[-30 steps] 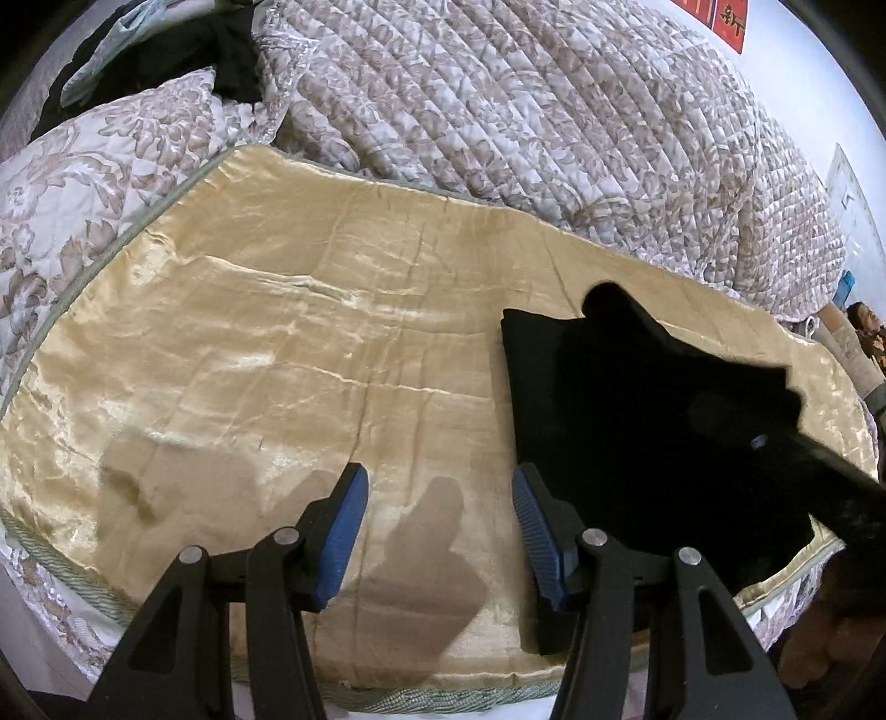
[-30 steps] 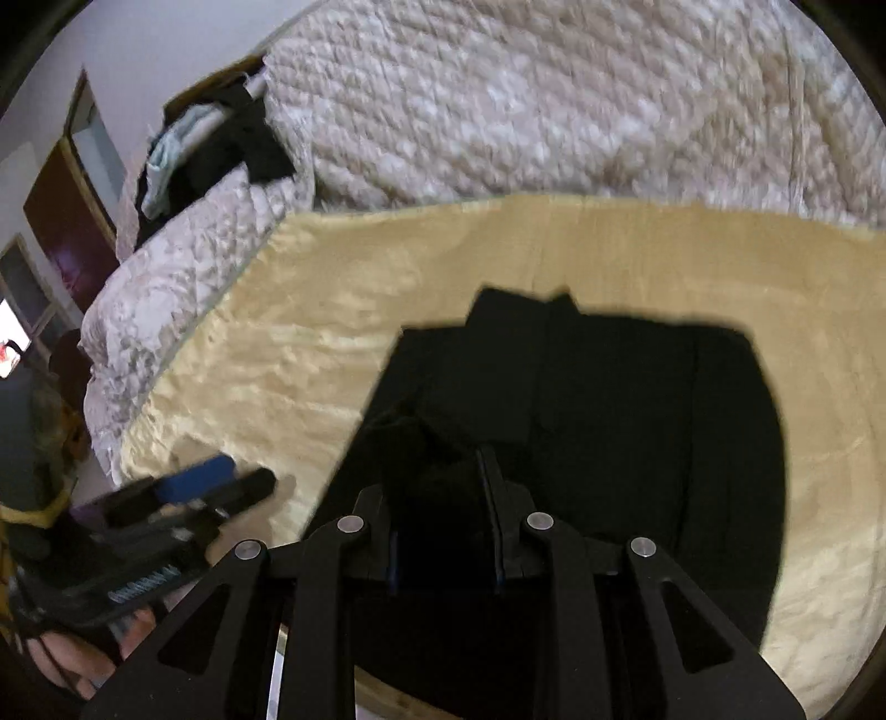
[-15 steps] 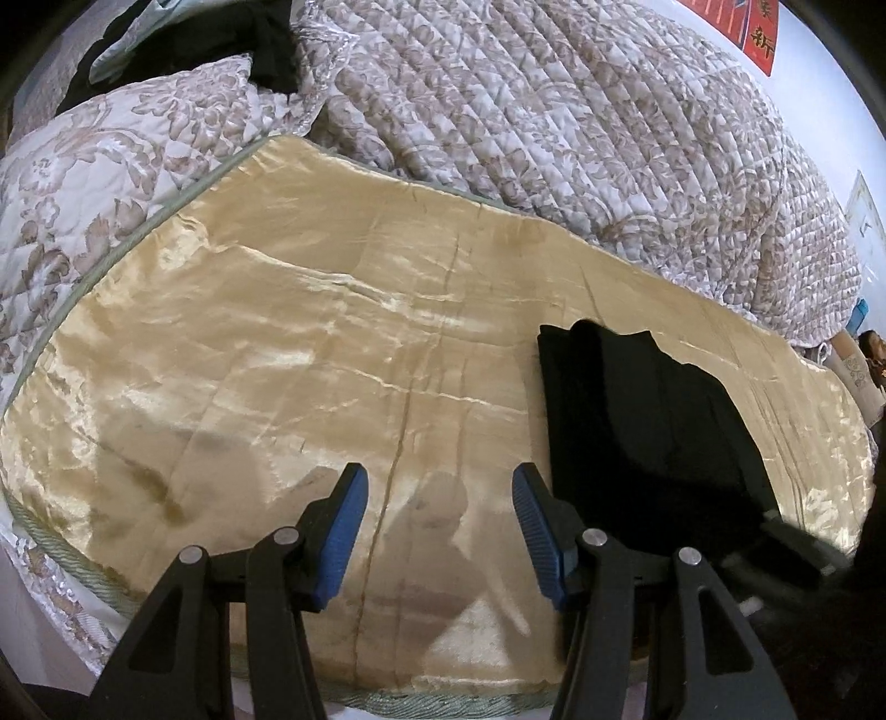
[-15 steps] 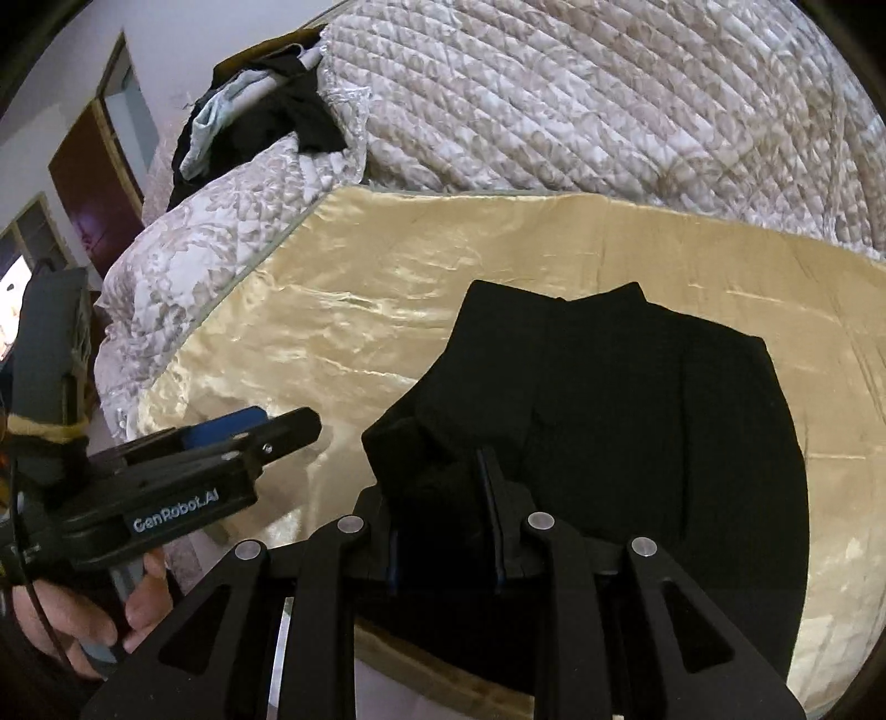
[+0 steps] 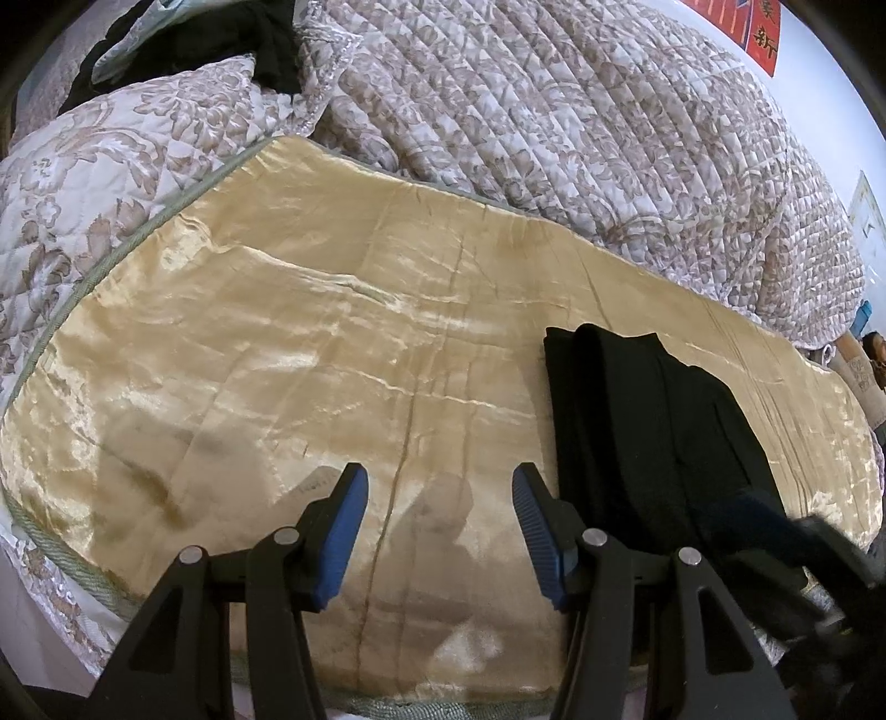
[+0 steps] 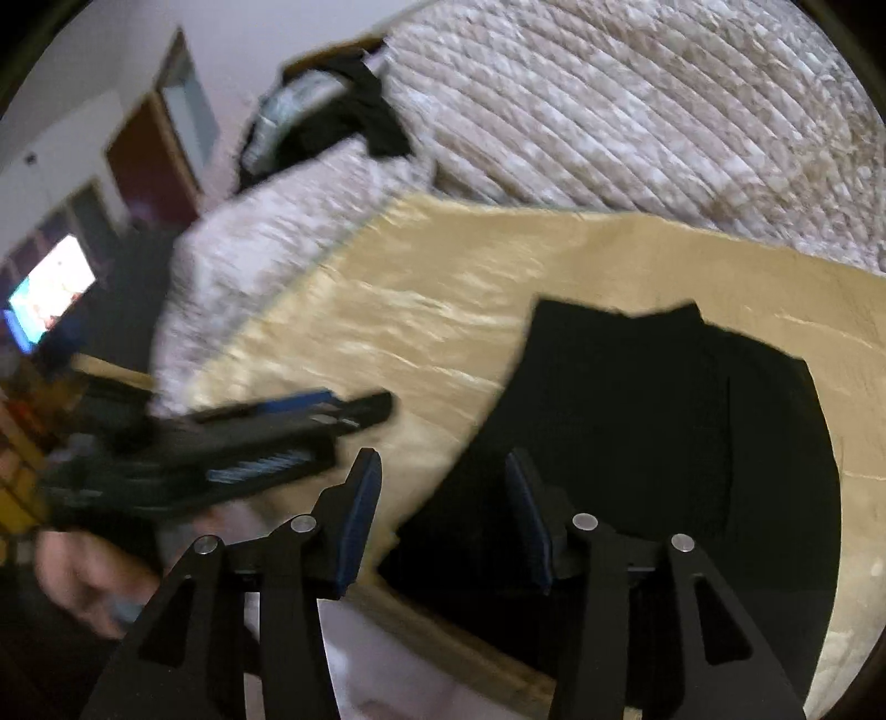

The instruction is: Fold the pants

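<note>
On the wall, red banner (image 5: 763,30) shows Chinese characters.

A shiny gold satin blanket (image 5: 310,354) covers the bed, a flowery quilt (image 5: 581,138) behind, white wall (image 5: 830,94) beyond.

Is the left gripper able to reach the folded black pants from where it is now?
Probably yes: the left gripper is open and empty, the pants lie just beside it on the gold cloth, nothing between.
</note>
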`<state>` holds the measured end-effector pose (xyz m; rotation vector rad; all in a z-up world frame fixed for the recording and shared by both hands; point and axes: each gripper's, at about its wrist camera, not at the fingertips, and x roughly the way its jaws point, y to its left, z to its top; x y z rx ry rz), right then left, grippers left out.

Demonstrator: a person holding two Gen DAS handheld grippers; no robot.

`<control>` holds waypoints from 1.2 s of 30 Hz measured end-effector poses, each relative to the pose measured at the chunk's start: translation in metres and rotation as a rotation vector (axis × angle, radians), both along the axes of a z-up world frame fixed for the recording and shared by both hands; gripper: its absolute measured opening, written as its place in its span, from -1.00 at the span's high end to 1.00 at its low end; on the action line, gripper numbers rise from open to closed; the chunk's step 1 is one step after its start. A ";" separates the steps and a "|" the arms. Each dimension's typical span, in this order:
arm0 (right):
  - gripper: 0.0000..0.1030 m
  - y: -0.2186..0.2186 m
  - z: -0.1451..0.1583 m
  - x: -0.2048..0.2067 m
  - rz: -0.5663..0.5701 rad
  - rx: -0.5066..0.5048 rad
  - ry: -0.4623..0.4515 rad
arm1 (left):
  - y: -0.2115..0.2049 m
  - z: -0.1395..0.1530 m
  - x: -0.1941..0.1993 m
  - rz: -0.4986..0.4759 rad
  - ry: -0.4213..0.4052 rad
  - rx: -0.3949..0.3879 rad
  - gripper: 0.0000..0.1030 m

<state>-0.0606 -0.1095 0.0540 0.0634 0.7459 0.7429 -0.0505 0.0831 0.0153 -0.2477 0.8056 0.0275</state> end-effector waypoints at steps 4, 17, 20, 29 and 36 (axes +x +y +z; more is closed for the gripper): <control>0.08 -0.029 0.013 -0.007 -0.076 0.046 -0.064 | -0.003 0.001 0.000 -0.009 -0.007 0.002 -0.11; 0.54 -0.072 -0.003 0.028 -0.141 0.000 0.055 | -0.049 0.036 0.023 -0.146 -0.111 0.003 -0.11; 0.54 -0.088 0.007 0.061 -0.213 -0.057 0.057 | -0.074 0.046 0.041 -0.230 -0.136 0.009 -0.11; 0.54 -0.093 -0.019 0.142 -0.252 -0.170 0.136 | -0.103 0.004 0.102 -0.266 0.015 0.099 -0.14; 0.59 -0.110 -0.034 0.147 -0.309 -0.116 0.170 | -0.101 0.003 0.095 -0.265 -0.012 0.105 -0.17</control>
